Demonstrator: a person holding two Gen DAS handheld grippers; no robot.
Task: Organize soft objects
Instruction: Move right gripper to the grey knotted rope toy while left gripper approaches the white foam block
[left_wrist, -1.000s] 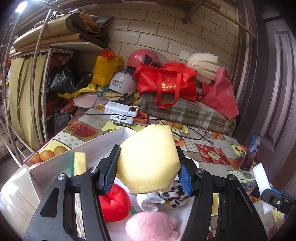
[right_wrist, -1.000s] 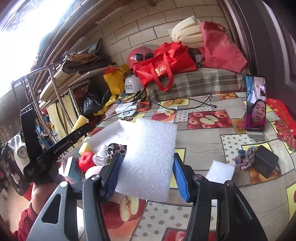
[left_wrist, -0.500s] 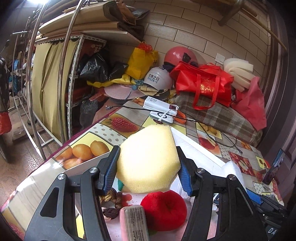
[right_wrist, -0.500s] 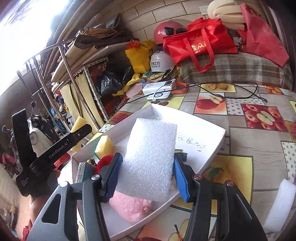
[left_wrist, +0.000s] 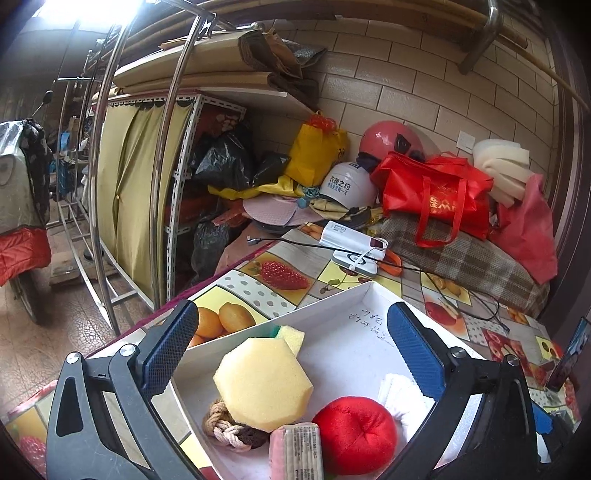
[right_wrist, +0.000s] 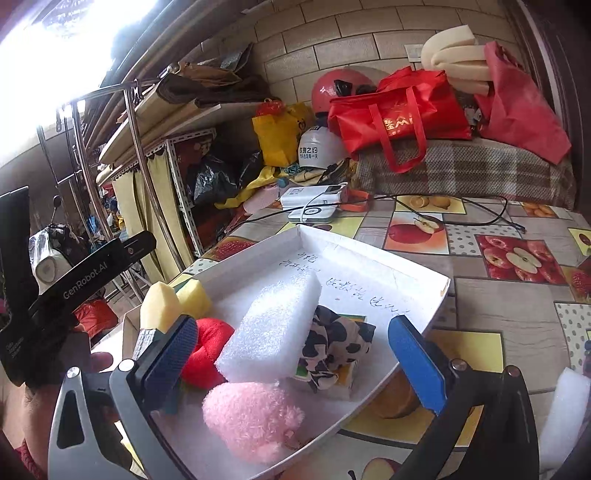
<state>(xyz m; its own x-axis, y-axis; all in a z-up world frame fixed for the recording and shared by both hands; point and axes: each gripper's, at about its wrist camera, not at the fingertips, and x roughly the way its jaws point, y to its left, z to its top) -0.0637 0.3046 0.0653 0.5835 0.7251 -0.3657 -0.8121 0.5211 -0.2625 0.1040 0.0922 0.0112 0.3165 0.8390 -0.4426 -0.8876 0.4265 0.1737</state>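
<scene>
A white tray on the fruit-print table holds soft things. My left gripper is open above it. The yellow hexagonal sponge lies free in the tray on a braided rope, beside a red plush ball. My right gripper is open over the tray. The white foam block rests loose on a cow-print cloth, next to a pink plush. The yellow sponge shows at the tray's left.
A second white foam piece lies on the table at the right. Power banks and cables lie behind the tray. Red bags, helmets and a metal shelf crowd the back and left.
Both grippers opened. The yellow sponge dropped from the left gripper into the tray, and the white foam block dropped from the right gripper onto the cow-print cloth.
</scene>
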